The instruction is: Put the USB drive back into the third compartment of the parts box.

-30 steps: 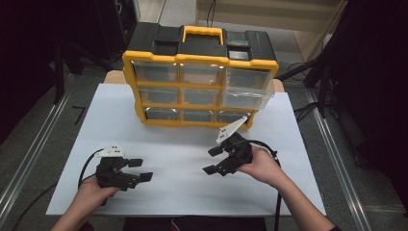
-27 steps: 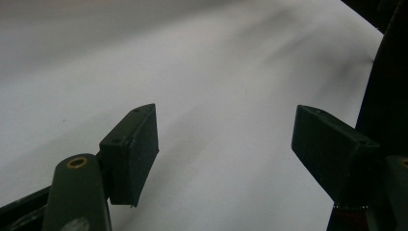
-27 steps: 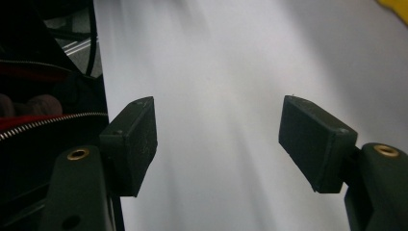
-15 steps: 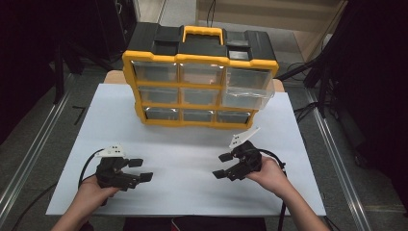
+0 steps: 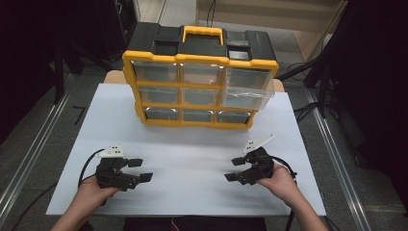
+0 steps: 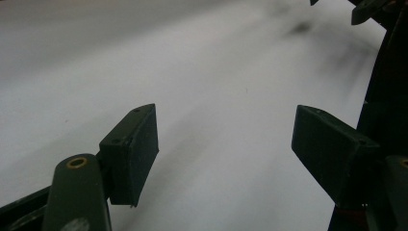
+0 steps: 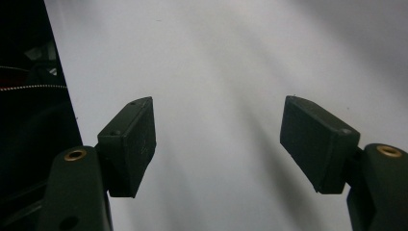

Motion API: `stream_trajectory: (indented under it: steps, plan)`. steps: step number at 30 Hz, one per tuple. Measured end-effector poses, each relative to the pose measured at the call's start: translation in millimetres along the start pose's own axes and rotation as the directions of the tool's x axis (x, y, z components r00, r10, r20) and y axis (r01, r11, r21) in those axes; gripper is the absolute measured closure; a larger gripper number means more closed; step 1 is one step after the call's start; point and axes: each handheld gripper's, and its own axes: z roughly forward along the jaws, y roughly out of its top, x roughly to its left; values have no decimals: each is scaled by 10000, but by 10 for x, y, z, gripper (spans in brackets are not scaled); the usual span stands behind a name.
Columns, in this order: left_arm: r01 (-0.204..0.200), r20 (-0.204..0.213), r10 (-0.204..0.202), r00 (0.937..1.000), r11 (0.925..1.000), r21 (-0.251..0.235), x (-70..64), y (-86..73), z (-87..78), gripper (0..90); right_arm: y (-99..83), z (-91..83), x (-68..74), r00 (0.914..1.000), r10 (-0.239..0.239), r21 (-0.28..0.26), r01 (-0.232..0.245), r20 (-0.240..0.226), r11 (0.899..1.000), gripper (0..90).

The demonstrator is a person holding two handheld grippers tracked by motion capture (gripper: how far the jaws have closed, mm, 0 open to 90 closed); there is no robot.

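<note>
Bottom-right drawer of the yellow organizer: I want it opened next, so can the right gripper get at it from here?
Probably yes: the right gripper is open, and only bare white tabletop lies between it and the bottom-right drawer.

The high view looks forward and down from above the person's side, taking in the whole white sheet (image 5: 192, 144), the yellow organiser (image 5: 199, 79) at its far edge, and floor on both sides. The left gripper view sits low and close over the sheet (image 6: 202, 96), looking along it between parted jaws. The right gripper view does likewise (image 7: 216, 72), with the sheet's edge at its left. All three share the sheet
</note>
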Motion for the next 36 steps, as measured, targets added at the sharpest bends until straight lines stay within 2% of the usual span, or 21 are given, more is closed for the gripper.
stream_trajectory:
  steps: [12, 20, 36]
  plan:
    - [5, -82, -5, 10000, 10000, 46, 10, -4, -4, 260, -278, -161, -88, 9954, 754, -193, -743, 589, 9970, 263]
    - [183, -272, -181, 9995, 9998, 100, 44, -17, -24, 260, -339, -204, -121, 9919, 1029, -349, -1005, 741, 9943, 262]
    - [152, -196, -150, 9997, 9999, 66, 33, -10, -17, 260, -341, -172, -126, 9932, 940, -236, -925, 687, 9954, 262]
